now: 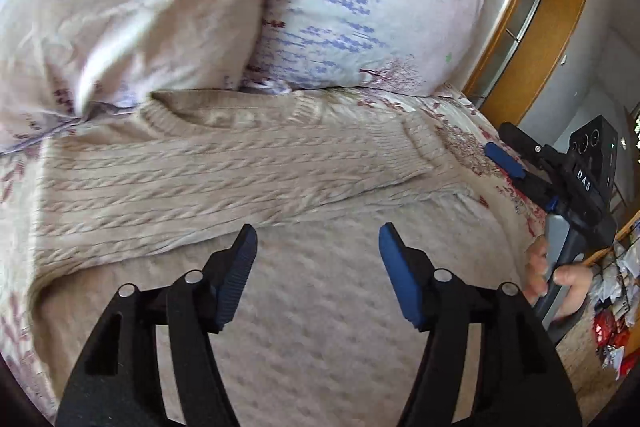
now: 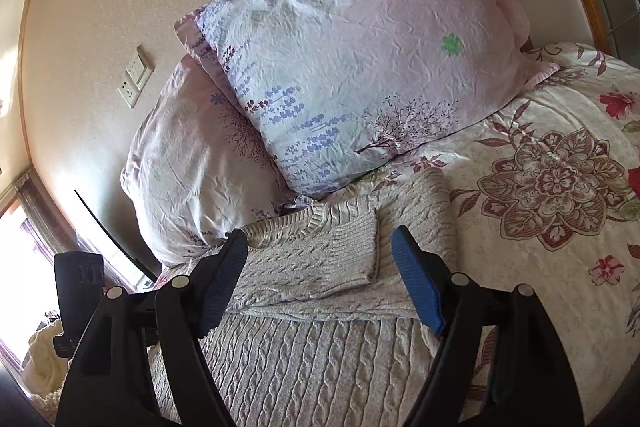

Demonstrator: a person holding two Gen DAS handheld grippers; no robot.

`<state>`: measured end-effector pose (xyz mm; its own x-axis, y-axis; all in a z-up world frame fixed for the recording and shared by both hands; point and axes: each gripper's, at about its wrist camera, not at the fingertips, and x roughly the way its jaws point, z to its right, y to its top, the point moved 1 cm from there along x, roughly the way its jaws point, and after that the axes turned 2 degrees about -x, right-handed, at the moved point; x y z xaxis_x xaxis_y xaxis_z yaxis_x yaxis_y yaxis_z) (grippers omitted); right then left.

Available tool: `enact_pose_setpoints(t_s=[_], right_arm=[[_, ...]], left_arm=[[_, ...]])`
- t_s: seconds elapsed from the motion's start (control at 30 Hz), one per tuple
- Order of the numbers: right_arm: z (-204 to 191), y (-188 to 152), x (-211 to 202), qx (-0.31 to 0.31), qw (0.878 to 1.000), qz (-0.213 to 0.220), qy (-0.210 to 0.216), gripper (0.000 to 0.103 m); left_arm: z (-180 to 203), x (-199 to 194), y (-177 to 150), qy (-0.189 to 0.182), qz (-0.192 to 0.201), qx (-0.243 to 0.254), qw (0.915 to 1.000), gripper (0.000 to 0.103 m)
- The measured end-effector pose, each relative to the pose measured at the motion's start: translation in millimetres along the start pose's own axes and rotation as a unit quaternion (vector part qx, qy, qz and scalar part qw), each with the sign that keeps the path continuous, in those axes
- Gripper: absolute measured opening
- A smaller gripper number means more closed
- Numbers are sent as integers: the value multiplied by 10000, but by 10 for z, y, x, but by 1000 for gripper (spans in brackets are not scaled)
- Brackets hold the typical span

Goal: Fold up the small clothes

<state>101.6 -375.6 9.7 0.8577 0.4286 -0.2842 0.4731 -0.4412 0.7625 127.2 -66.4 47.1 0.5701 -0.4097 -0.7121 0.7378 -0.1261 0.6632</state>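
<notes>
Spread flat across the floral-printed quilted bed cover [image 2: 560, 187], just below two crinkled pink-and-lilac pillows [image 2: 352, 67]: a beige cable-knit sweater [image 1: 224, 163] of thick, ropy, braided ribbing, one sleeve [image 2: 320, 259] doubled back over the chest and ending in a ribbed cuff. Poised above the knit's lower half, released and touching nothing: the left claw [image 1: 316, 275], black-armed with ridged blue pads spread wide. Likewise spread and empty over the folded sleeve: the right claw [image 2: 320, 279], its blue-padded tip also seen from the left wrist beside the sweater's edge, handle wrapped by a bare hand [image 1: 556, 275].
</notes>
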Motion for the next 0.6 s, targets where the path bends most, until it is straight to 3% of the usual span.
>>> enact_pose_setpoints(t_s=[0.13, 0.23, 0.37, 0.5, 0.6], right_arm=[[-30, -98, -121, 49, 9989, -444, 128, 77], [-31, -189, -247, 137, 9976, -670, 142, 81], [-71, -342, -428, 88, 9964, -838, -35, 81], [-99, -533, -588, 20, 9927, -1153, -347, 81], [-43, -679, -763, 163, 9909, -1232, -526, 81]], left_arm=[[-600, -639, -370, 915, 291, 19, 9954, 78], [-969, -973, -636, 1100, 336, -262, 9930, 79], [-1332, -1141, -954, 993, 281, -835, 9912, 79], [-1507, -1128, -1193, 503, 195, -1407, 9886, 77], [-1533, -1132, -1356, 202, 163, -1647, 9860, 70]])
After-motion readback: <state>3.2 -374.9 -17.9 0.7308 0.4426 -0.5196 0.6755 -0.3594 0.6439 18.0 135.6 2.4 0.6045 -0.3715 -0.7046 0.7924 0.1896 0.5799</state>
